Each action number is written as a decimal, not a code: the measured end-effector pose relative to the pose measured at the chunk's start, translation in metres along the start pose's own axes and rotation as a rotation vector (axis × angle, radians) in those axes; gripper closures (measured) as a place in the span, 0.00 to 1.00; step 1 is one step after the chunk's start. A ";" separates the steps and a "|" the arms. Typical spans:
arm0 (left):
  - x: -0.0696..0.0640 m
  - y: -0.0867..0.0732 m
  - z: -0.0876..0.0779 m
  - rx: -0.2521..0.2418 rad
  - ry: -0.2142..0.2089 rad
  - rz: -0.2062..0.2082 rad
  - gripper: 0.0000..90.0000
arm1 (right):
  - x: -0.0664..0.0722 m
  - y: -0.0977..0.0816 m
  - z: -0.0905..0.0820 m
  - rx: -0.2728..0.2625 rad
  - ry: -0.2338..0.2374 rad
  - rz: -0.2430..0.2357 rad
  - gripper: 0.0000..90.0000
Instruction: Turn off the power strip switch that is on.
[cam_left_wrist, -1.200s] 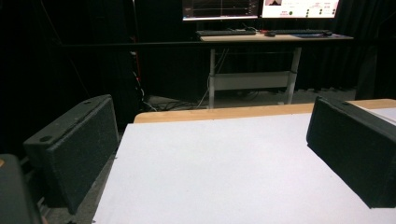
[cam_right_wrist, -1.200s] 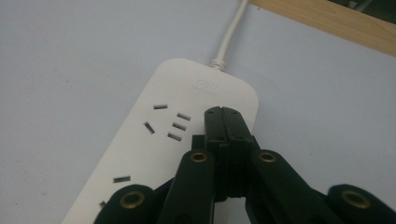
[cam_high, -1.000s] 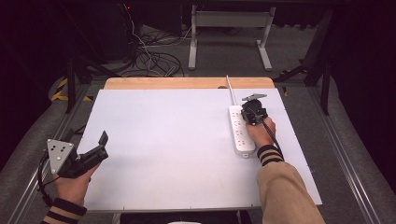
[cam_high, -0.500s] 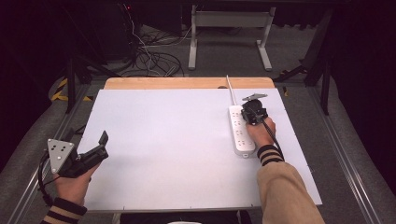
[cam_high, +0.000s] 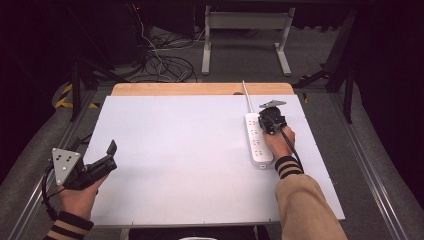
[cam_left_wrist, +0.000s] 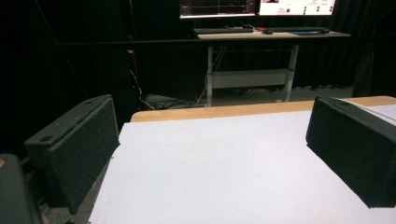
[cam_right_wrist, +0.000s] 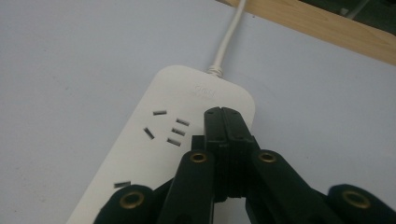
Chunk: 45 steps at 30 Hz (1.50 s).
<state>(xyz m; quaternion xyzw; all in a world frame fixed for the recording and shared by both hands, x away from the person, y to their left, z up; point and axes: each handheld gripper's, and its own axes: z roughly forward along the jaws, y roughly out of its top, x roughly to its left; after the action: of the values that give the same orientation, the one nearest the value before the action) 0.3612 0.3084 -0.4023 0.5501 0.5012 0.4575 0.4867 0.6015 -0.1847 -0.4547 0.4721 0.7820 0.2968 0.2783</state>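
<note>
A white power strip (cam_high: 258, 140) lies on the right half of the white table top (cam_high: 185, 150), its cable (cam_high: 247, 98) running off the far edge. My right gripper (cam_high: 270, 120) hovers over the strip's far end. In the right gripper view its jaws are pressed together, tips (cam_right_wrist: 227, 116) over the power strip (cam_right_wrist: 187, 135) beside the first socket, nothing between them. My left gripper (cam_high: 107, 155) rests at the near left corner, held by a hand. In the left gripper view its two black pads (cam_left_wrist: 74, 149) stand wide apart over bare table.
A wooden strip (cam_high: 200, 89) borders the table's far edge. Beyond it stand a desk frame (cam_high: 245, 40) and loose cables (cam_high: 160, 65) on the floor. Monitors and a keyboard (cam_left_wrist: 224, 31) sit on the far desk in the left gripper view.
</note>
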 end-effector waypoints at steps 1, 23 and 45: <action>0.000 0.000 0.000 0.001 -0.001 -0.001 0.03 | 0.000 0.000 0.000 0.000 0.000 0.001 1.00; -0.001 0.001 0.000 -0.002 -0.004 0.004 0.03 | 0.003 0.015 -0.039 -0.263 0.036 0.042 1.00; -0.012 0.001 0.012 0.013 -0.040 0.032 0.03 | -0.023 -0.042 -0.188 -0.785 0.030 0.150 1.00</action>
<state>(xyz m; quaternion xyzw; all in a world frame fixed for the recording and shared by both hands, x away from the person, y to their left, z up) 0.3719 0.2955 -0.4032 0.5701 0.4855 0.4508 0.4860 0.4523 -0.2597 -0.3562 0.3811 0.5765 0.5995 0.4036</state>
